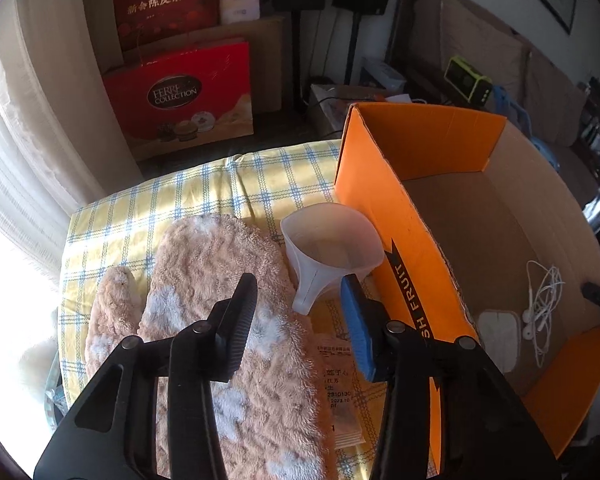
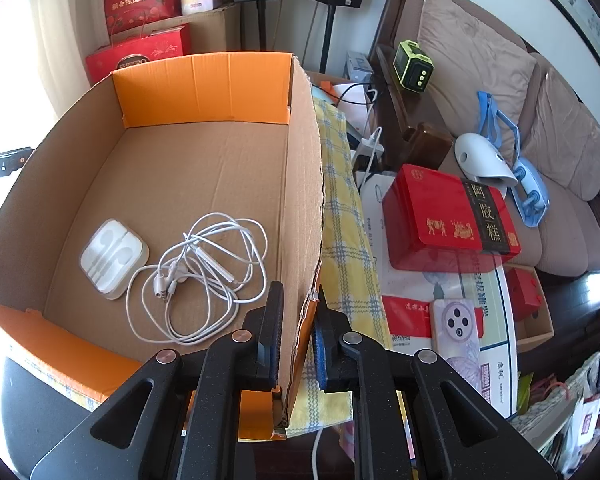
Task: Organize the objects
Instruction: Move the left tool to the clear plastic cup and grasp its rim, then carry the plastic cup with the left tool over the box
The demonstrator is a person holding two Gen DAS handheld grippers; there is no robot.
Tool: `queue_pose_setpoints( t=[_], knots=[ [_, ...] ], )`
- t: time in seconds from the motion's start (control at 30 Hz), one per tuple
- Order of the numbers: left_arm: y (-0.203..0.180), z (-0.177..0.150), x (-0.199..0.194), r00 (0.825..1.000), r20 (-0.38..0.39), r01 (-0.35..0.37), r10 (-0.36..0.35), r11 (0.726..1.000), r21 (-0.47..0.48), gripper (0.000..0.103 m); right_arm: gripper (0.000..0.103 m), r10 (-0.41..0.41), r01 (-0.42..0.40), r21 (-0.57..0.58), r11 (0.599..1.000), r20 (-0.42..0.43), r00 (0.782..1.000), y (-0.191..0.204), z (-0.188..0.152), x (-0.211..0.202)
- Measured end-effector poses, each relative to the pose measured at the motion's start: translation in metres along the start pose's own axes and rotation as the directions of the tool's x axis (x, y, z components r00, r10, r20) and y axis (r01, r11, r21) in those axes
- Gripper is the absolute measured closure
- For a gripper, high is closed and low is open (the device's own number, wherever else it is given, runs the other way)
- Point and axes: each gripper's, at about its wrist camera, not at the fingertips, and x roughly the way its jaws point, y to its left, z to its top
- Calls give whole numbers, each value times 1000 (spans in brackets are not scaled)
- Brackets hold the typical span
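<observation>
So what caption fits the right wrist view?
Right gripper straddles the box wall; earphones and case lie inside.

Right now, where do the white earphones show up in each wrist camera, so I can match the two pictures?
Left wrist: the white earphones lie at the right edge, on the floor of the orange box, beside the white earphone case.
Right wrist: the earphones are lower centre-left, right of the case.
Shared landmark: the orange box.
</observation>
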Motion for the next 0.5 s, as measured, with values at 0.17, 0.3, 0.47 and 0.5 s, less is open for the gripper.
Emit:
queue_pose_setpoints(
  t=[0.17,0.3,0.47,0.5],
  knots=[
    [-9,-1,2,1000,0,20,-20,999,33,94,90,-1,1,-1,1000,0,1000,1,0,0],
    [-8,1,-8,999,42,22,-23,1000,19,94,90,-2,2,-3,1000,0,1000,0,0,0],
    [-5,8,-32,994,103,36,-34,999,-18,95,90,-1,1,-2,1000,0,1000,1,0,0],
    [-5,9,-40,992,123,43,-40,999,-25,95,90,0,0,-1,1000,0,1000,1,0,0]
  ],
)
